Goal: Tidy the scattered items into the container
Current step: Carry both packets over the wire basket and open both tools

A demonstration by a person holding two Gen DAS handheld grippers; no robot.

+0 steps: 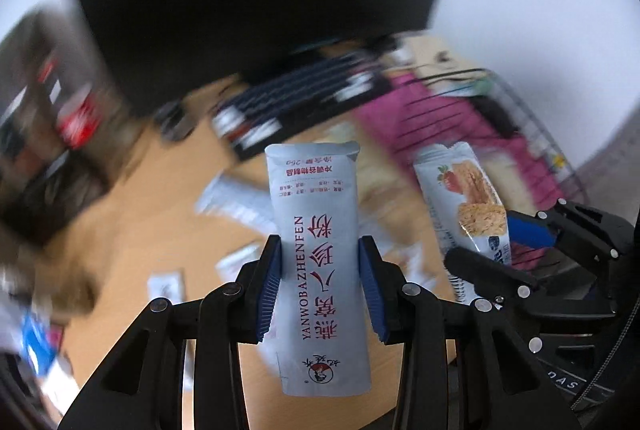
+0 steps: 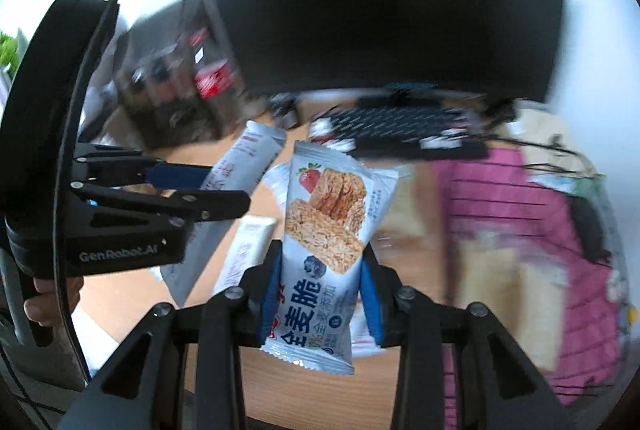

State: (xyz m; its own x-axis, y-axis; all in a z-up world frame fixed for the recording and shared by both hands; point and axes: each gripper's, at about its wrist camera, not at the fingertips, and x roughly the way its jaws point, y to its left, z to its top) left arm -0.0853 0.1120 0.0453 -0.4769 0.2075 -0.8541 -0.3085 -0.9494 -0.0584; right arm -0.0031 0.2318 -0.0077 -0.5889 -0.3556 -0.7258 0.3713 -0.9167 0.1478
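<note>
Because both packets are light, soft and slick, grip mid-length: left gripper [image 1: 320, 286] fingers clamp the powder sachet [image 1: 318, 258] at frame centre; right gripper [image 2: 322, 294] fingers clamp the cereal bar [image 2: 328, 230].

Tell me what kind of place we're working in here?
Most likely an office or home desk. A big dark monitor stands at the back of a wooden desktop with a black keyboard in front of it. The wire basket with a pink liner sits at the right.
</note>
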